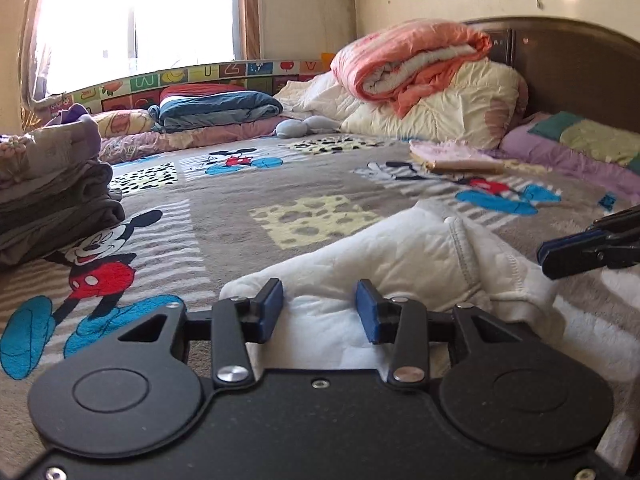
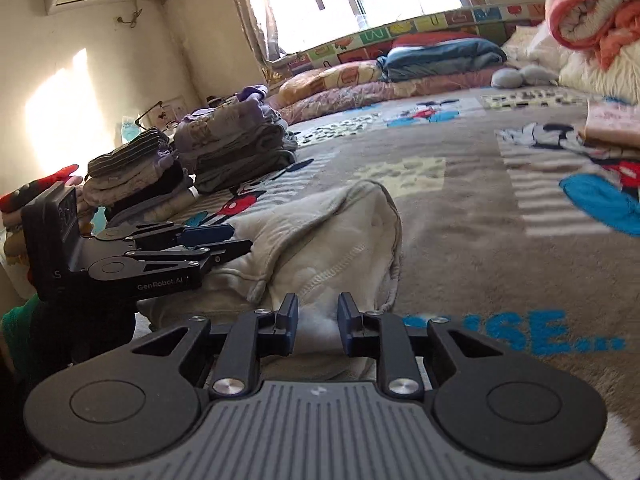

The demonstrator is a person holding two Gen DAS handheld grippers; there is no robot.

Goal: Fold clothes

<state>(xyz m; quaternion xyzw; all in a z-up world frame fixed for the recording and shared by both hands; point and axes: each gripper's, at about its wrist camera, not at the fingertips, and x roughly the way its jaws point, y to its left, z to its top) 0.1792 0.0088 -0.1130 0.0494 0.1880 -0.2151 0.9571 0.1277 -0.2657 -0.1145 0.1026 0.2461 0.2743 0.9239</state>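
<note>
A white fleece garment (image 1: 400, 256) (image 2: 320, 232) lies bunched on the cartoon-mouse blanket (image 1: 240, 200) on the bed. My left gripper (image 1: 320, 308) is at its near left edge, with a thick fold filling the gap between the blue pads (image 1: 272, 312). In the right wrist view the left gripper (image 2: 240, 240) is rolled on its side against the garment. My right gripper (image 2: 318, 316) has a bunch of the white cloth pinched between its narrowly set fingers. Its tip (image 1: 546, 258) shows at the right edge of the left wrist view, over the same garment.
Stacks of folded clothes (image 1: 52, 200) (image 2: 236, 148) stand at the bed's left side, with another pile (image 2: 136, 176) nearer. Rolled quilts (image 1: 416, 64) and pillows lie by the headboard (image 1: 580, 68). A folded pink piece (image 1: 452, 156) lies further up the bed.
</note>
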